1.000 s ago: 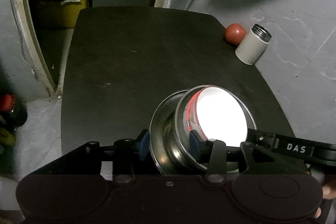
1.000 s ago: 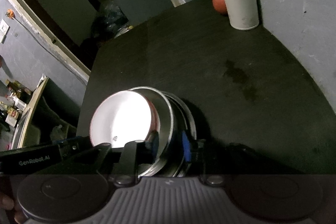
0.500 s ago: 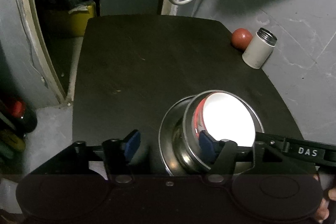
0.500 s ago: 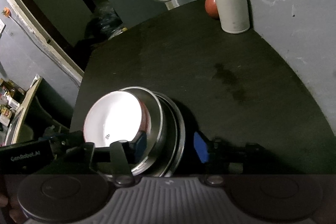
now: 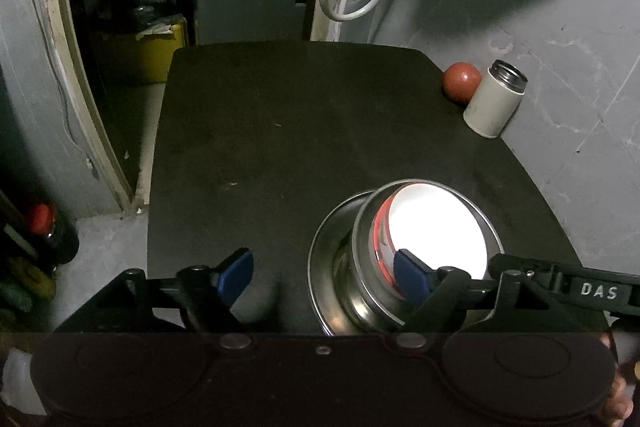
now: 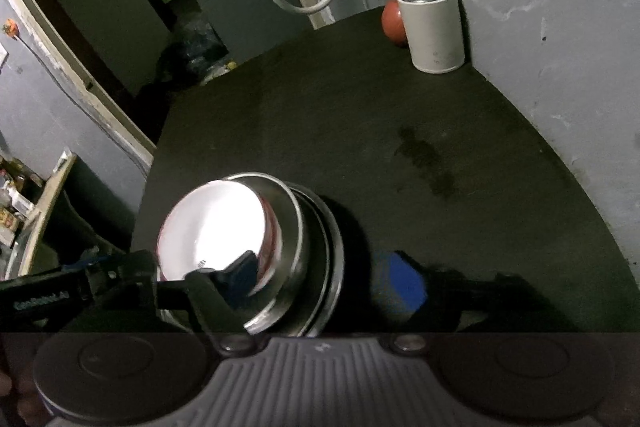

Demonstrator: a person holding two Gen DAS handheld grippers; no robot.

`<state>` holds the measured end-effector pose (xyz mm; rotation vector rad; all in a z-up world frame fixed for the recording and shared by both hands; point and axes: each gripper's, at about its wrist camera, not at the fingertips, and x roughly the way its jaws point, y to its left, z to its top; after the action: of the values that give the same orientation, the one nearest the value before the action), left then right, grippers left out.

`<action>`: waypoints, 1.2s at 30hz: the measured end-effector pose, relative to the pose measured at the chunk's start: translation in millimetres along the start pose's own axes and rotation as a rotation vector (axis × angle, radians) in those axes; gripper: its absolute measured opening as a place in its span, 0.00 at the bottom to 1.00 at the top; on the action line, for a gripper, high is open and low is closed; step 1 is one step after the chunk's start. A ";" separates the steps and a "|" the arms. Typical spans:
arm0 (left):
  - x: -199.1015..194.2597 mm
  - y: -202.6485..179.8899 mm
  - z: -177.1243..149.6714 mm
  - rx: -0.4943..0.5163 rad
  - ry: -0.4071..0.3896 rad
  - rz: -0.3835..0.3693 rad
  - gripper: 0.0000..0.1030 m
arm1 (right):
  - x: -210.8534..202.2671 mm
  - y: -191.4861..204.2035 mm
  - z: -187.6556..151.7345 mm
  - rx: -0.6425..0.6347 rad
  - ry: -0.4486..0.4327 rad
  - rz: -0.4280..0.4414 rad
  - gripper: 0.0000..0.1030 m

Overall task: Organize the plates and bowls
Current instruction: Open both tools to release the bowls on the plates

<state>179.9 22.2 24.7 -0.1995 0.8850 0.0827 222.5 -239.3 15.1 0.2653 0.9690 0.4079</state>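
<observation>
Steel bowls [image 5: 360, 267] nested on table [image 5: 280, 147] | both tongs [image 5: 324, 273] [image 6: 324, 279] apart | flask [image 5: 494, 99], red ball [image 5: 460, 81] far corner

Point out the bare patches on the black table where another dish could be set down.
The black table is bare across its far and left half, from the far edge down to the nested stack. A second bare strip lies between the stack and the white canister with the red ball. The near edge is crowded: the stack and both open tongs.
</observation>
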 end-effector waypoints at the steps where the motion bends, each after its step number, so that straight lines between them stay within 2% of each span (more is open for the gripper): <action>1: -0.6 -0.3 0.1 0.001 -0.001 0.002 0.77 | -0.7 0.8 -0.2 -0.003 -0.003 0.006 0.81; 17: -7.1 -1.1 -0.8 -0.003 -0.022 0.031 0.84 | -2.0 2.6 -1.8 -0.022 -0.009 0.012 0.84; 30: -16.0 4.3 -4.2 -0.050 -0.058 0.054 0.96 | -11.5 -0.4 -3.1 -0.031 -0.036 0.029 0.96; 36: -20.0 5.9 -7.2 -0.072 -0.067 0.062 0.98 | -14.4 -0.5 -3.1 -0.035 -0.041 0.030 0.98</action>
<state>160.8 26.6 34.9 -0.2353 0.8223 0.1781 212.8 -246.0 23.9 0.2554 0.9175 0.4447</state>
